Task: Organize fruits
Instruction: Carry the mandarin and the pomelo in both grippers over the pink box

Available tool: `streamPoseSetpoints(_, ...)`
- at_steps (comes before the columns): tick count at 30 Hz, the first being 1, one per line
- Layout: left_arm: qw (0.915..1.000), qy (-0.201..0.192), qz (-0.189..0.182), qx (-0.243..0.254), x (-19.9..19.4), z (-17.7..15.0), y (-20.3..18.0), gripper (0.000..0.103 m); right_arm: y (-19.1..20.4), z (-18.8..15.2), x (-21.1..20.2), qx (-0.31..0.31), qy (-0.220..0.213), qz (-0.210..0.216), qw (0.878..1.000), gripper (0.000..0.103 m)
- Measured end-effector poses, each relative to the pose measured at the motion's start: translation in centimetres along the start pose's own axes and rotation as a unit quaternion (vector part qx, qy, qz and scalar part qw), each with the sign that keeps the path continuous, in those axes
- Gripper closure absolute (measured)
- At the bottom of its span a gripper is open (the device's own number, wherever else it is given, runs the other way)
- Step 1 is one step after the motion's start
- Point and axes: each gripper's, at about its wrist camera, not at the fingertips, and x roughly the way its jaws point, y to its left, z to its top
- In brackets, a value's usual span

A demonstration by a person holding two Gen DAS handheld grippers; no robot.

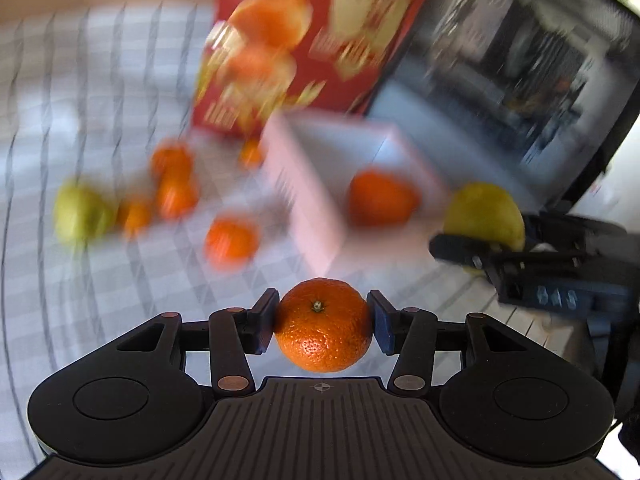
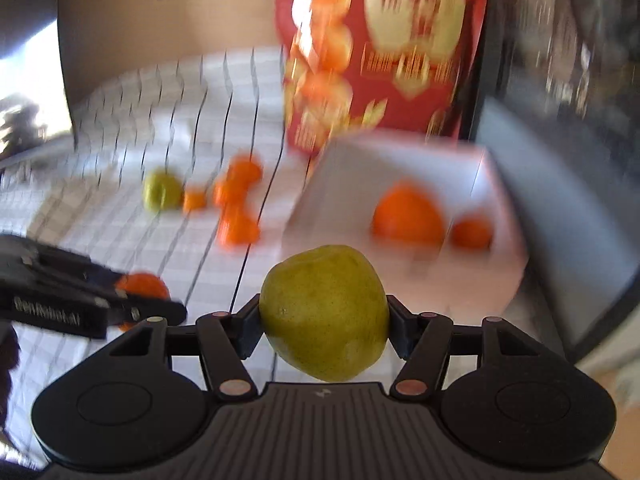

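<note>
My left gripper (image 1: 322,320) is shut on a small orange mandarin (image 1: 323,325), stem end facing the camera, held above the checked cloth. My right gripper (image 2: 324,326) is shut on a yellow-green pear (image 2: 325,312); it also shows at the right of the left wrist view as the right gripper (image 1: 480,248) with the pear (image 1: 486,212). A white box (image 2: 400,152) lies ahead of both grippers, holding a large orange (image 2: 408,216) and a smaller mandarin (image 2: 472,233). Loose on the cloth lie several mandarins (image 1: 231,242) and another green pear (image 1: 80,212). The left gripper (image 2: 132,308) appears at the left of the right wrist view.
A tall red carton (image 1: 304,40) printed with oranges stands behind the white box. A dark glass-fronted cabinet (image 1: 540,80) fills the right side. The checked tablecloth (image 1: 80,80) stretches off to the left and back, with a beige wall behind it. The background is motion-blurred.
</note>
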Motion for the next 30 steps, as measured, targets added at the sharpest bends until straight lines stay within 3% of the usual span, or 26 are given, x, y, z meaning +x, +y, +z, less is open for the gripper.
streamPoseSetpoints(3, 0.9989, -0.031, -0.006, 0.034, 1.4, 4.2, -2.1, 0.049, -1.9, 5.2, -0.3, -0.006, -0.031, -0.031, 0.999, 0.041)
streamPoseSetpoints(6, 0.9978, -0.051, -0.019, 0.037, 4.0, 7.8, -3.7, 0.049, -4.3, 9.9, 0.9, 0.007, -0.036, -0.040, 0.999, 0.041)
streamPoseSetpoints(10, 0.9991, 0.002, -0.031, 0.030, 9.9, 9.8, -4.5, 0.050, -7.0, 13.7, 4.2, 0.014, -0.022, -0.058, 0.998, 0.041)
streamPoseSetpoints(12, 0.9992, -0.002, -0.023, 0.033, 10.6, 9.7, -4.6, 0.050, -7.9, 14.2, 6.3, 0.024, -0.001, -0.056, 0.998, 0.041)
streamPoseSetpoints(15, 0.9992, -0.026, -0.020, 0.024, 9.1, 8.8, -4.3, 0.050, -9.0, 13.6, 9.9, 0.035, 0.042, -0.045, 0.997, 0.041)
streamPoseSetpoints(19, 0.9987, -0.043, 0.013, 0.025, 5.8, 6.9, -3.2, 0.050, -10.1, 12.1, 14.3, 0.053, 0.091, -0.044, 0.994, 0.041)
streamPoseSetpoints(25, 0.9976, -0.032, 0.057, -0.024, 2.0, 1.6, 0.0, 0.050, -10.2, 11.0, 20.0, 0.047, 0.152, -0.059, 0.986, 0.041)
streamPoseSetpoints(30, 0.9924, -0.013, 0.100, -0.071, -0.7, -2.6, 3.4, 0.050, -9.5, 9.8, 21.6, 0.048, 0.181, -0.062, 0.980, 0.041)
